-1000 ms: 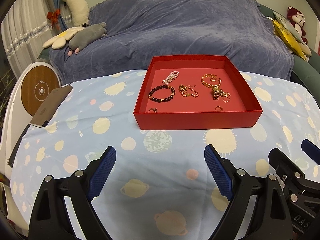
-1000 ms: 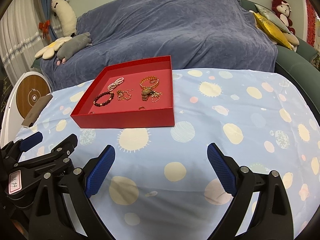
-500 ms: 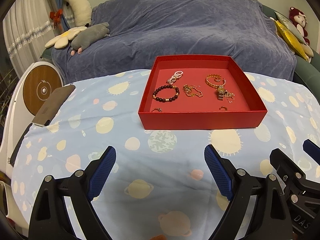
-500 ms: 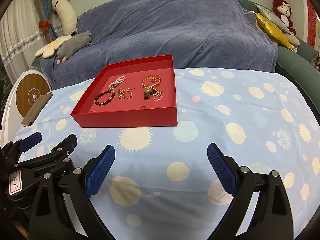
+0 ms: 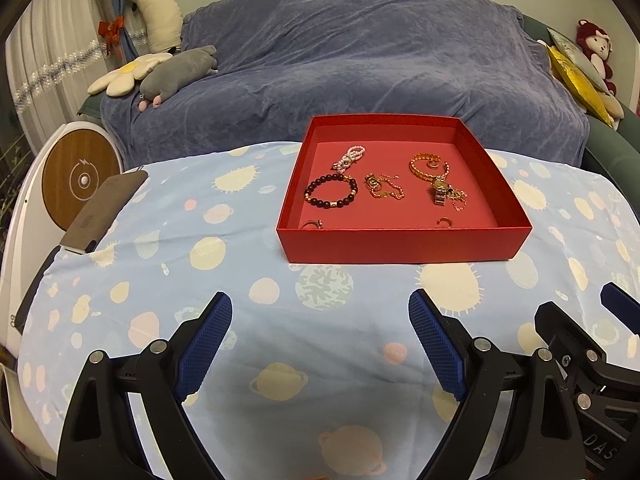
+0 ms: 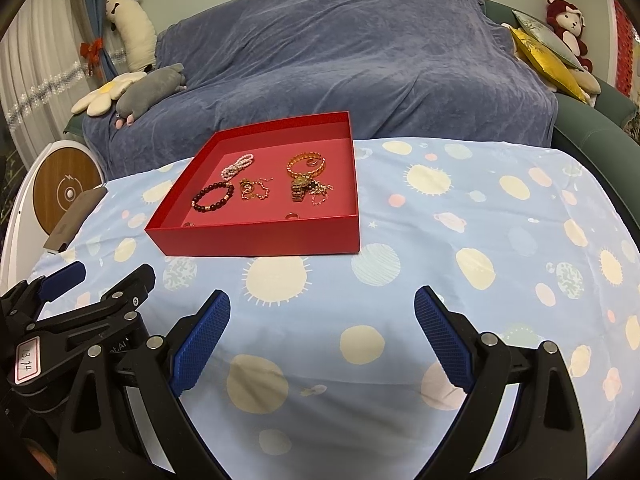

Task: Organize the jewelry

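Looking from the left wrist view, the red tray (image 5: 404, 246) sits on the tabletop (image 5: 160, 280) well ahead of the left gripper (image 5: 320, 344), whose fingers (image 5: 206, 344) stand wide apart, empty. Its near wall partly hides a ring (image 5: 313, 223); the gold chains (image 5: 384, 188) tangle indistinctly. In the right wrist view, the tray lies ahead-left of the right gripper (image 6: 322, 344), fingers (image 6: 440, 344) spread, empty.
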`<move>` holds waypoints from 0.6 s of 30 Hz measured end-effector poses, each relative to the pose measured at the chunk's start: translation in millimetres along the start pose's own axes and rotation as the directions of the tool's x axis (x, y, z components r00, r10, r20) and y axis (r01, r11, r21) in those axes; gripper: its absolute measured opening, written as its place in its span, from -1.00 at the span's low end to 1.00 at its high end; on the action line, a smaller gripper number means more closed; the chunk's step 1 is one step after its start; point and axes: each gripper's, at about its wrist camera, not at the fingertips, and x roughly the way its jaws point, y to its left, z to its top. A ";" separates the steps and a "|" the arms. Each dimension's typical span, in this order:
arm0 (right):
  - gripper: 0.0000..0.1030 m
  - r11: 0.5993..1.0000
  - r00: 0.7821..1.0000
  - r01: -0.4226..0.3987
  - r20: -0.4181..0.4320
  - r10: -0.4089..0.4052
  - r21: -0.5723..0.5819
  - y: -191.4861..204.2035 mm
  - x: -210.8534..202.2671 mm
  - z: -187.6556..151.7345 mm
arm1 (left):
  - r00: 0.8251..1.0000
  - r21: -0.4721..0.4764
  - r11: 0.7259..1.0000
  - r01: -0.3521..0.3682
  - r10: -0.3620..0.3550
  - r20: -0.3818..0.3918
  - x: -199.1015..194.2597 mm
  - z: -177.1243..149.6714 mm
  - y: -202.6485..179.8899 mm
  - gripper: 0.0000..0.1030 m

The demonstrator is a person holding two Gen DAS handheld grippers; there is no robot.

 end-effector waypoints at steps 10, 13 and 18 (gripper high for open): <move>0.76 1.000 1.000 0.000 0.000 0.000 0.000 0.3 -0.4 -0.5 | 1.000 -0.001 1.000 0.005 -0.005 0.006 0.7 -0.7 -0.2 0.69; 0.76 1.000 1.000 0.000 0.002 0.000 -0.002 0.6 -0.7 -0.3 | 1.000 -0.003 1.000 0.005 -0.005 0.013 0.9 -1.8 0.6 0.70; 0.77 1.000 1.000 0.003 0.003 -0.003 -0.003 1.1 -1.0 -0.7 | 1.000 -0.008 1.000 0.005 -0.005 0.014 0.7 -2.6 1.0 0.70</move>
